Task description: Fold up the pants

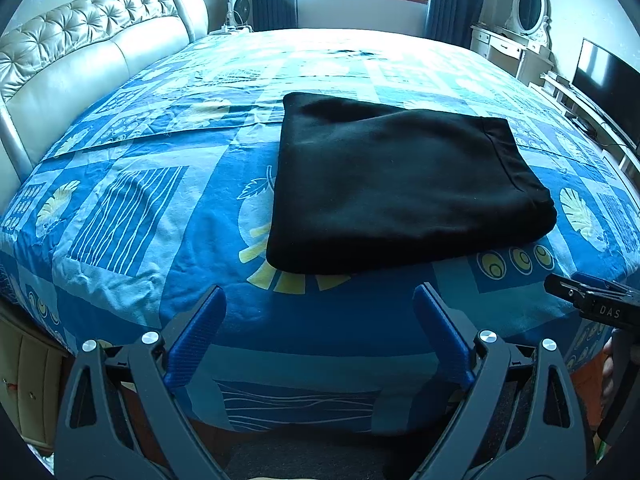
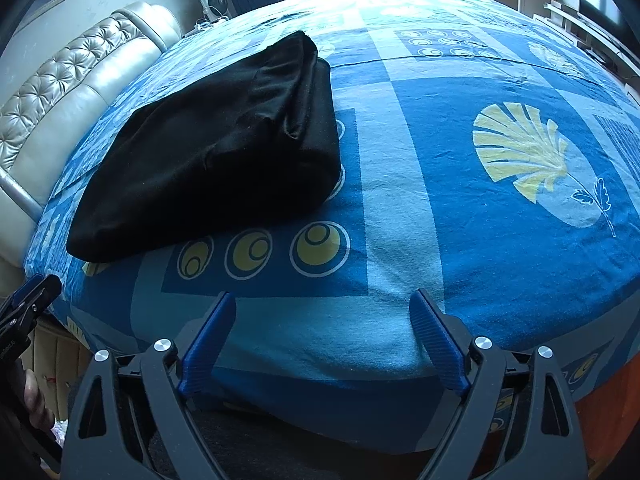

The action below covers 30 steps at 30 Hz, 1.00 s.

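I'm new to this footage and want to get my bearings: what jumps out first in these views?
The black pants, folded into a thick rectangle, lie on the blue patterned bedsheet near the bed's front edge. Both grippers hang short of that edge with jaws wide and nothing between them: the left gripper faces the pants, while the right gripper has them off to its left.

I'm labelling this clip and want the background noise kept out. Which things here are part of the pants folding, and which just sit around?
Part of the job:
- black pants, folded on the bed
- left hand-held gripper, open
- right hand-held gripper, open
- bedsheet under the pants

Just around:
- headboard
- fan
- dressing table
- TV
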Each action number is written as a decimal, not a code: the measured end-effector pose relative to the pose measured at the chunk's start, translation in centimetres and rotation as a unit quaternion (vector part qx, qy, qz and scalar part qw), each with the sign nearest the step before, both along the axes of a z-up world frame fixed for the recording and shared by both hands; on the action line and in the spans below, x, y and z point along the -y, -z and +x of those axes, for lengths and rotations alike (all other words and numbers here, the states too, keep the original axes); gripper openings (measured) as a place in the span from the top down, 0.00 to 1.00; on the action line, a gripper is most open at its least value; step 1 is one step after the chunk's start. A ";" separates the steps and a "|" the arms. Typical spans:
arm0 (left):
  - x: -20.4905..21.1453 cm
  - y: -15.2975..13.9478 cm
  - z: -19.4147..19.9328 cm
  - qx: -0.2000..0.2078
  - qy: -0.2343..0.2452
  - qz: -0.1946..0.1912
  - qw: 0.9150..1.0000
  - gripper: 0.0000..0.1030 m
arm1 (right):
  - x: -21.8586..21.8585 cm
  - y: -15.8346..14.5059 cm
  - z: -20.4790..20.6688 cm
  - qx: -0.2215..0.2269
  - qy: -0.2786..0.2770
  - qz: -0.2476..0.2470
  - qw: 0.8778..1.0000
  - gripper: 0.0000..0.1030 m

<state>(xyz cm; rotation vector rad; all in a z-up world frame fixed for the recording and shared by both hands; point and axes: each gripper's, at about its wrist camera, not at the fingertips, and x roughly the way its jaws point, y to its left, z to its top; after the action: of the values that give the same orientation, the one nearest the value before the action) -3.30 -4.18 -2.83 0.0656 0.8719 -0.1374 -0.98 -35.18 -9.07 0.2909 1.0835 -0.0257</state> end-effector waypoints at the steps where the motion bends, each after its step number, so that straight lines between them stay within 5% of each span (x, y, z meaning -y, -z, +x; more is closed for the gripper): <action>1: 0.0 0.1 0.1 -0.002 0.000 0.000 1.000 0.08 | 0.0 0.0 0.0 0.000 0.000 0.000 1.000 0.15; 30: 0.2 0.5 0.1 -0.018 0.004 -0.003 1.000 0.08 | -0.3 0.0 0.0 0.001 -0.004 -0.008 1.000 0.13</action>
<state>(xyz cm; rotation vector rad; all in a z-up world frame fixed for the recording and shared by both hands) -3.18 -4.42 -3.28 0.0604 0.9063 -0.1497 -1.02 -34.83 -9.08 0.2715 1.0820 -0.0276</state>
